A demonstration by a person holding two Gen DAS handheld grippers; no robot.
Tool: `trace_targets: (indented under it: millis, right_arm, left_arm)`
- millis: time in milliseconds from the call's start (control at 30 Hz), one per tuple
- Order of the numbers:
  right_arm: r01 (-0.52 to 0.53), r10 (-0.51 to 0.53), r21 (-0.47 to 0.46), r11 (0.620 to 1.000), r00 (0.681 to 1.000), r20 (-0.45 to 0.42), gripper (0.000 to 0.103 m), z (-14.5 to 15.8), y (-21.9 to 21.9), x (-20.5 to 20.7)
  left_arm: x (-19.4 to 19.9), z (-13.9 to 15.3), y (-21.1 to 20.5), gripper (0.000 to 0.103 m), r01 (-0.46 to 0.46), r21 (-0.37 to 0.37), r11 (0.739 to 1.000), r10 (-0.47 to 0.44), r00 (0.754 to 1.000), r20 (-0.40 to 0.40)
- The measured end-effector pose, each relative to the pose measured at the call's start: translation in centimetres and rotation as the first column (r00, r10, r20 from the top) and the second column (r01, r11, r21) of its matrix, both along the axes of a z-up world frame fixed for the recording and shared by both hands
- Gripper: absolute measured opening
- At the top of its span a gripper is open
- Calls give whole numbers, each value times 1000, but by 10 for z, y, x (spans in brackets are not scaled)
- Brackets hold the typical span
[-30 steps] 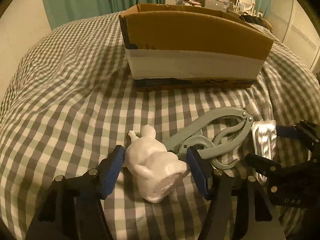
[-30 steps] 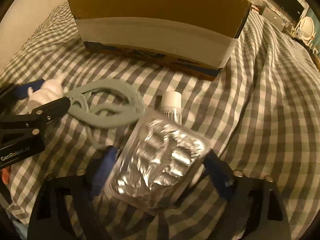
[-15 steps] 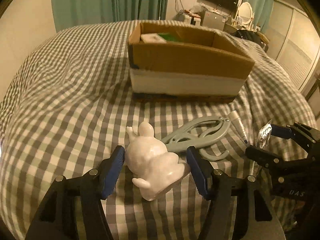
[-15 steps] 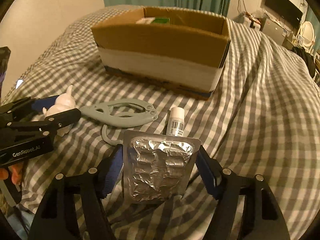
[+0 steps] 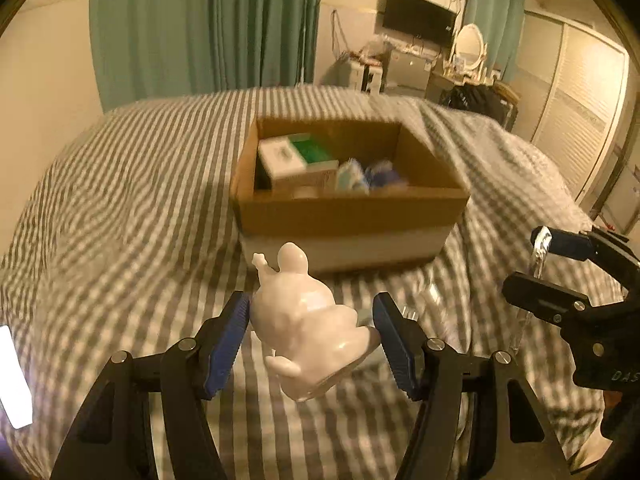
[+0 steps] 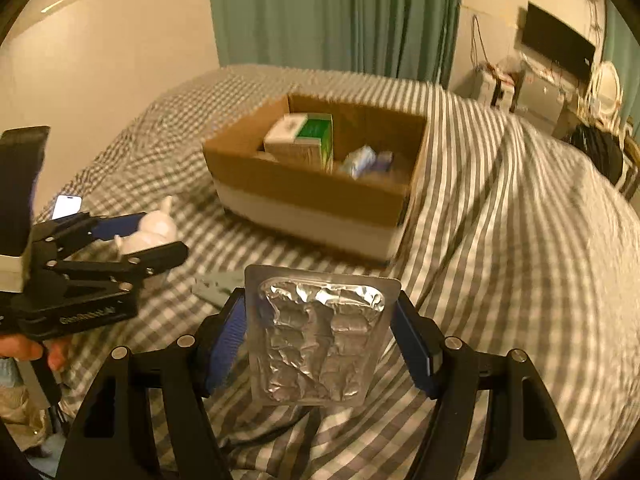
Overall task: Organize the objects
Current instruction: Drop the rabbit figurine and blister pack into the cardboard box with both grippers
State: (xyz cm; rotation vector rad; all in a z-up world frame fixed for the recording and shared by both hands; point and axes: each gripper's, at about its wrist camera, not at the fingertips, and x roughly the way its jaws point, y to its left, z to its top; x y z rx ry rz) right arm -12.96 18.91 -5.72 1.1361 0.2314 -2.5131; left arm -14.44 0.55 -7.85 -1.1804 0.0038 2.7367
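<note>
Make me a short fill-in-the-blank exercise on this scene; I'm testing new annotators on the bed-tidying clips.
1. The left gripper holds a white ceramic ____ figurine between its fingers.
2. The right gripper holds a foil blister ____.
3. The open cardboard box sits on a ____ bedspread.
4. Inside the box lies a white and ____ carton.

Missing words: rabbit; pack; checked; green

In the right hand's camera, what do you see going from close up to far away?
Foil pill pack held in the right gripper → grey plastic piece on the checked bedspread → cardboard box → green curtain.
</note>
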Motion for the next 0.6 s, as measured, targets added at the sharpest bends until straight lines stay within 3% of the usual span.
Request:
trace_targets:
  millis: [200, 367, 600]
  right_arm:
    - [-33, 34, 8, 999, 988, -149, 70, 55, -11, -17]
    - [-49, 51, 15, 999, 969, -241, 70, 95, -22, -45]
    - [-40, 33, -26, 999, 970, -240, 70, 107, -26, -98]
  left_arm:
    - [-35, 54, 8, 65, 19, -2, 1000, -19, 993, -119]
    - [-65, 81, 13, 65, 25, -16, 1000, -27, 983, -183]
    - [-112, 70, 22, 65, 29, -24, 999, -33, 988, -154]
